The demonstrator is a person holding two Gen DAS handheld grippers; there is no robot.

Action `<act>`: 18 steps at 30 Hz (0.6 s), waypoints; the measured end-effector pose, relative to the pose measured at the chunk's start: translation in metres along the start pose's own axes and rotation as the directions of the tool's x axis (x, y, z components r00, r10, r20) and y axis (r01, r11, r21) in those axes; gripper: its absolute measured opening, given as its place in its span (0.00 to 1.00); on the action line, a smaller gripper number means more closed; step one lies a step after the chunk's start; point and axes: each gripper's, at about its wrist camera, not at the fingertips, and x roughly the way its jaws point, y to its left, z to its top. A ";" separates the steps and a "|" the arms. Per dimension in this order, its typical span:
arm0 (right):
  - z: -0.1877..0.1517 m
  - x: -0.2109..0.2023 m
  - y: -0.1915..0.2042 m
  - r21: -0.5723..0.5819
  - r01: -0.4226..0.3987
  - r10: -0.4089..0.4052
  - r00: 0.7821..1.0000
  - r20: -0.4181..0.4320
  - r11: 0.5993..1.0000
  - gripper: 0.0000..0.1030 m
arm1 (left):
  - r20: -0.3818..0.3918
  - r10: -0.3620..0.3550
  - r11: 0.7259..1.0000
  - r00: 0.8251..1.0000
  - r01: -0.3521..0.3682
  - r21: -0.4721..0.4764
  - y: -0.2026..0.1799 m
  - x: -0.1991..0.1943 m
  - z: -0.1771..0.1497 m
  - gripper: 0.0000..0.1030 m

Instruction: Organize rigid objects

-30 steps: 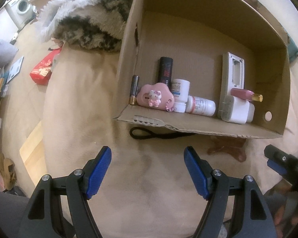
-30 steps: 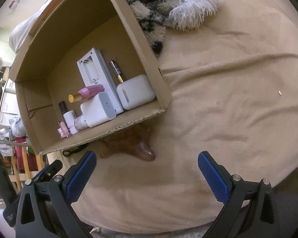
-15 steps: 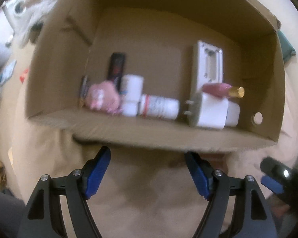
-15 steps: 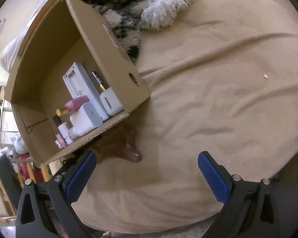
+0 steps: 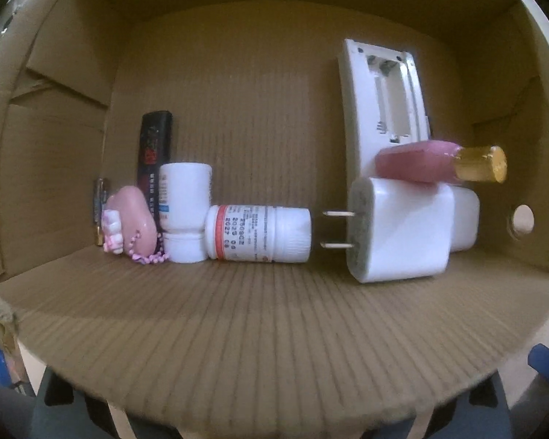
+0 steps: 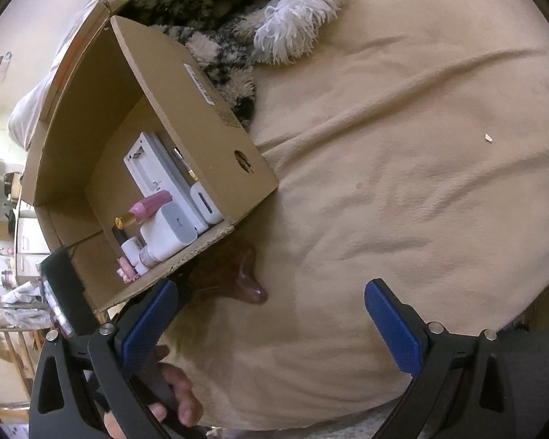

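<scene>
A cardboard box (image 5: 260,333) lies on its side and fills the left wrist view. Inside it are a white charger plug (image 5: 399,228), a pink bottle with a gold cap (image 5: 421,162), a white remote (image 5: 380,98), two white pill bottles (image 5: 260,234), a pink charm (image 5: 133,219) and a black tube (image 5: 155,142). The box's near flap hides the left gripper's fingers. In the right wrist view the box (image 6: 186,84) lies at the left. My right gripper (image 6: 271,325) is open and empty above the tan blanket. A brown hair claw (image 6: 245,278) lies under the box's edge.
A tan blanket (image 6: 402,183) covers the bed. A furry black-and-white throw (image 6: 238,11) lies behind the box. A hand (image 6: 175,398) and a black device (image 6: 66,292) show at the lower left of the right wrist view.
The left gripper has pushed forward to the box's opening, so the flap now hides its fingers. The right gripper has drifted a little; the box sits further left in its view.
</scene>
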 end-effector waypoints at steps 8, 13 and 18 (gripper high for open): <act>0.001 0.015 0.007 -0.030 0.072 -0.073 0.997 -0.018 0.997 1.00 | -0.049 0.033 0.999 0.998 -0.034 -0.021 0.053 -0.007 -0.006 0.82; -0.008 0.048 0.032 -0.112 0.125 -0.134 0.987 -0.085 0.986 1.00 | -0.119 0.047 0.993 0.992 -0.059 -0.099 0.091 -0.009 -0.008 0.82; -0.018 0.081 0.071 -0.264 0.212 -0.245 0.964 -0.100 0.941 1.00 | -0.156 0.057 0.985 0.986 -0.081 -0.150 0.116 -0.009 -0.009 0.82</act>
